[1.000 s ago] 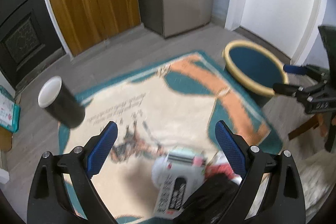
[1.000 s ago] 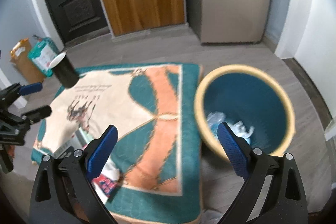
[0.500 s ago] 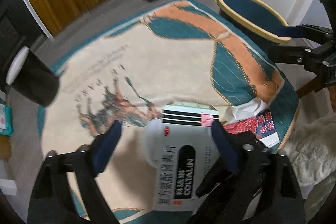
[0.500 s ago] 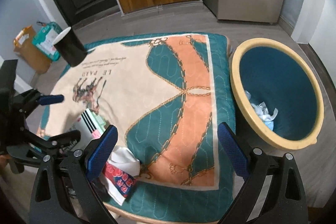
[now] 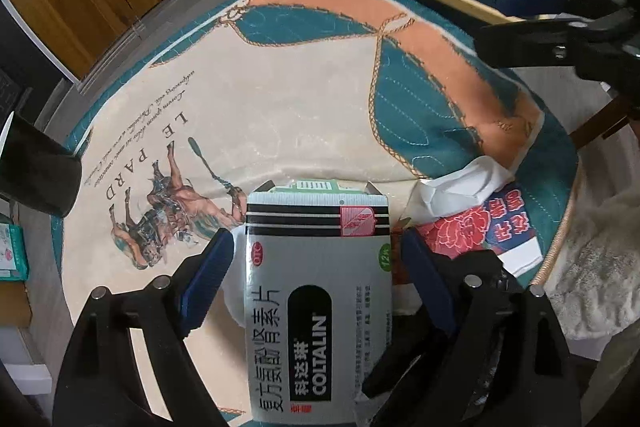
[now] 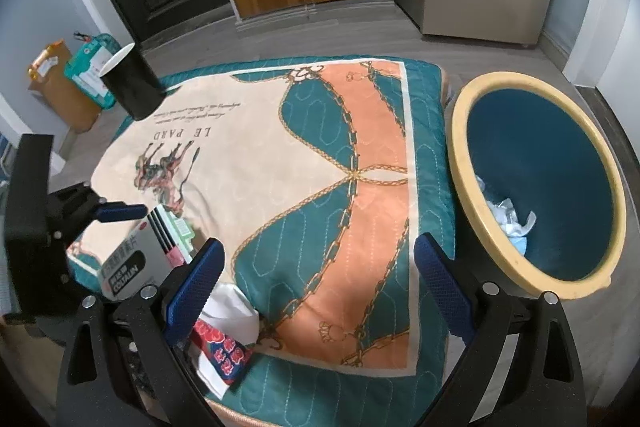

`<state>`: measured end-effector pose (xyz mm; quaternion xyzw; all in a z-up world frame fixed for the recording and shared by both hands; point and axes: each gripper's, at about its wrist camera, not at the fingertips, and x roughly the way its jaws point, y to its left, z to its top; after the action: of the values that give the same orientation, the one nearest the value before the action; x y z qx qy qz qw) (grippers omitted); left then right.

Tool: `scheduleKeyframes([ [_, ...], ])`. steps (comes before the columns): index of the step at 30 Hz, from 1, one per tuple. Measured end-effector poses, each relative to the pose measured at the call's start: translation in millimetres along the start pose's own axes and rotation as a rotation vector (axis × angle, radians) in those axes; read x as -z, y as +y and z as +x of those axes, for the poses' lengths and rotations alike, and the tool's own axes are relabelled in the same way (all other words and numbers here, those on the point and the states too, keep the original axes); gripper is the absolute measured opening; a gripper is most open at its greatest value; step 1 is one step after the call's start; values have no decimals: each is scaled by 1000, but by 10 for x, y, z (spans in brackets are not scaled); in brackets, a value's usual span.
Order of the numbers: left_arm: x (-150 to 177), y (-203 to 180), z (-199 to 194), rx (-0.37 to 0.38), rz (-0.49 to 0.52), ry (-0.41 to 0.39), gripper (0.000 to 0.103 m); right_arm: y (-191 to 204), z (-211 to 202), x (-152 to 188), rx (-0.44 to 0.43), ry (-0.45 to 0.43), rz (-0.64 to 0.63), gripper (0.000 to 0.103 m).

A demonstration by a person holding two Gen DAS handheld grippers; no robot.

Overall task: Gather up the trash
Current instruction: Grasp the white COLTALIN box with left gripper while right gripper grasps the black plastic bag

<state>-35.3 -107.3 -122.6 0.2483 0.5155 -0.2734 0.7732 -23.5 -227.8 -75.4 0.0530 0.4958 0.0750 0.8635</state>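
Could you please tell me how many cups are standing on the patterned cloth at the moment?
1. A black cup stands upright at the far left corner of the patterned cloth, away from the trash bin. None seems hidden.

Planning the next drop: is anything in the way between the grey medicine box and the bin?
Nothing visible blocks it. The medicine box lies between the left claw pads; open quilt stretches to the bin. The right claw hovers beside that route.
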Motion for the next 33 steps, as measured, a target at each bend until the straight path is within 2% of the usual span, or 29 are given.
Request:
scheduleKeyframes([
  [1,-13,5,22,4,0,8,70,-3,-1,0,-2,0,0,95],
  [8,-80,241,-24,-19,-73,-23,70,24,-48,46,-33,8,-2,94],
  [14,-108,569,-93,-95,-153,-42,70,462,-275,167,-130,-1,-122,94],
  [19,-165,871,-294,-144,-259,-122,70,802,-245,267,-171,16,-231,94],
  [24,-200,1105,-550,-139,-344,-202,70,958,-120,306,-224,44,-240,93],
  [27,-202,1228,-678,-138,-380,-234,70,1116,31,379,-286,94,-248,89],
  [30,-197,1298,-747,-156,-386,-247,70,1306,151,421,-299,124,-283,84],
  [32,-179,1314,-760,-164,-380,-245,70,1391,243,432,-286,144,-301,76],
  [33,-171,1317,-756,-168,-376,-243,70,1415,298,448,-282,162,-303,64],
])
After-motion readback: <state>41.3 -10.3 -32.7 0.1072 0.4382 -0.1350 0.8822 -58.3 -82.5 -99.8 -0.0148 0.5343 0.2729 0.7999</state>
